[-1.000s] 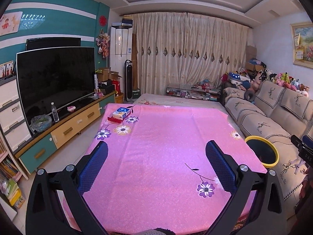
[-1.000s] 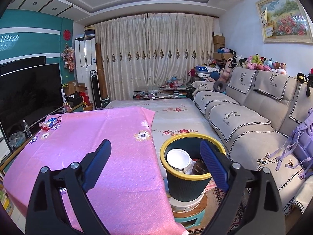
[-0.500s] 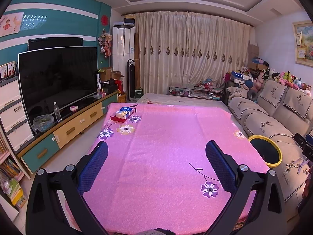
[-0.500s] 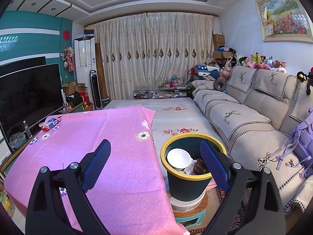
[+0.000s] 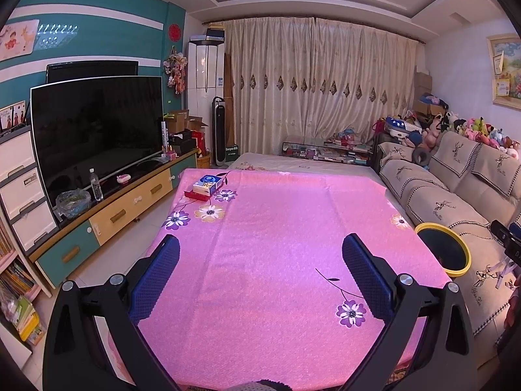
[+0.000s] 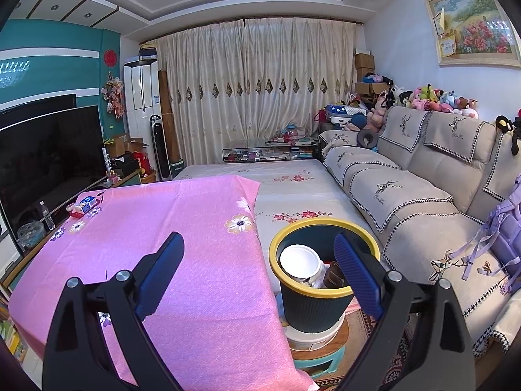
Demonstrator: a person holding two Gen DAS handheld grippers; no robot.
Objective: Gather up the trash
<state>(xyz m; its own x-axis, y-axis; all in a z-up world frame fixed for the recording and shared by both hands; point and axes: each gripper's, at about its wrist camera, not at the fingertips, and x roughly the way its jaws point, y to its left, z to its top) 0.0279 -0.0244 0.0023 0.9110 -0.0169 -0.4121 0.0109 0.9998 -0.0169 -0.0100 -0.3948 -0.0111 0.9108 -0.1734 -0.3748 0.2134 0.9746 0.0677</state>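
Yellow-rimmed bin (image 6: 320,280) with a white cup (image 6: 299,260) inside sits right of the pink table (image 5: 276,244); right claw (image 6: 259,273) wide above it, left claw (image 5: 260,273) wide, empty.

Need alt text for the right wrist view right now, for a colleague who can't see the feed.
The open, empty right gripper hangs above the edge of a pink flowered tablecloth and a yellow-rimmed dark bin beside it, which holds a white lid-like disc and other trash. A beige sofa runs along the right; a television stands left.
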